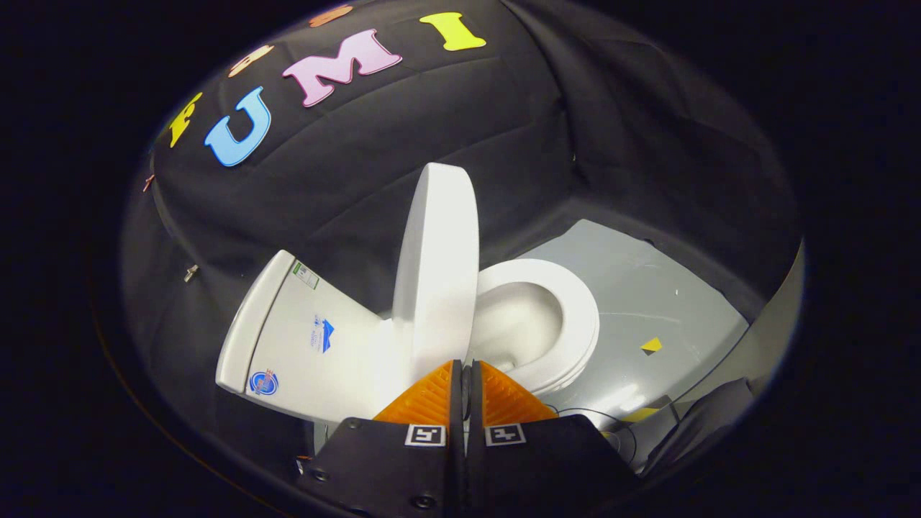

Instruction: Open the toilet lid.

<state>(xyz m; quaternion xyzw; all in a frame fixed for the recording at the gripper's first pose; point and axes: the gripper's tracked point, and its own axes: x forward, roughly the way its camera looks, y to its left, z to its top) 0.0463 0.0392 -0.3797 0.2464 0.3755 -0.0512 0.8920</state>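
With lid [436, 270] standing near upright over bowl and seat [541, 316], just ahead of fingers, beside tank [288, 338] on grey floor [647, 288]: late step. Gripper [464, 381] pressed together, gripping nothing. Next: probably ease lid back against tank, or withdraw.

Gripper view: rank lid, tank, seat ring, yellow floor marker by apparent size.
1. Tank and raised lid: look alike, and fisheye distortion makes it unsure, so not ranked apart.
2. Seat ring.
3. Yellow floor marker, far smallest.
Gripper: jaws closed together, just short of the lid's base.
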